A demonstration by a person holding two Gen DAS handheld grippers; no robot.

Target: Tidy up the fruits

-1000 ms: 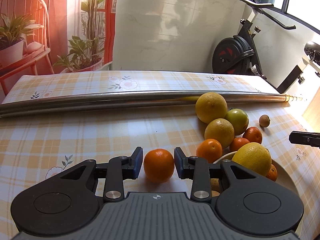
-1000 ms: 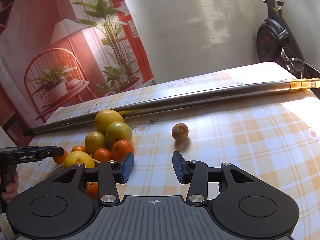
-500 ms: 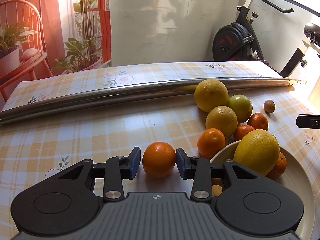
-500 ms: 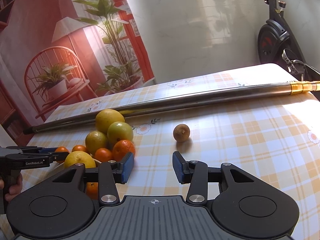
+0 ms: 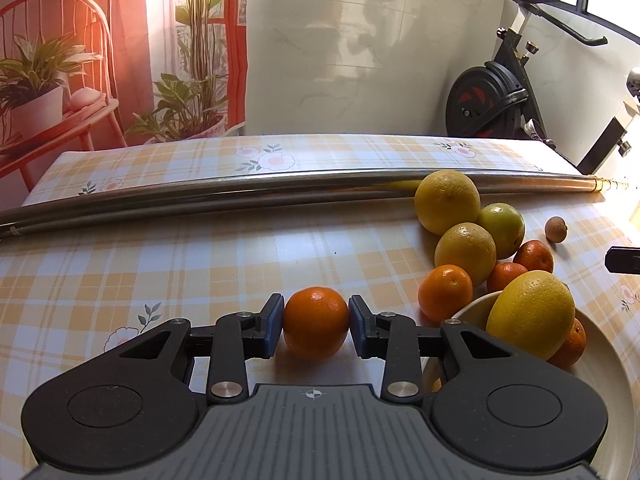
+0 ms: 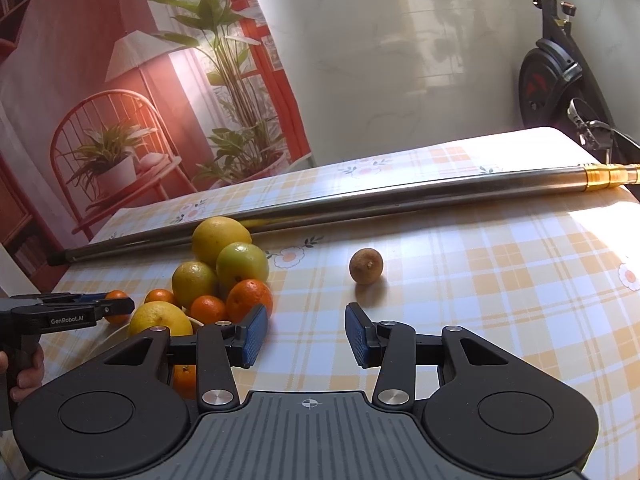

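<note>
A long metal pole (image 5: 248, 194) lies across the checked table (image 5: 160, 264), left to right. Near its right end fruits cluster beside a white bowl (image 5: 608, 376) holding a big yellow fruit (image 5: 532, 314). The left gripper (image 5: 316, 326) clamps a round orange (image 5: 316, 328). The right gripper (image 6: 306, 334) gapes, holding nothing, facing a small brown fruit (image 6: 366, 266).

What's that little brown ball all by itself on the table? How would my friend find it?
Start at the long metal pole lying across the checked tablecloth, then look just in front of it, to the right of the fruit pile. There sits the small brown fruit, alone, touching nothing. It is dull brown and smaller than the rest, while its neighbours are orange, yellow or green.
</note>
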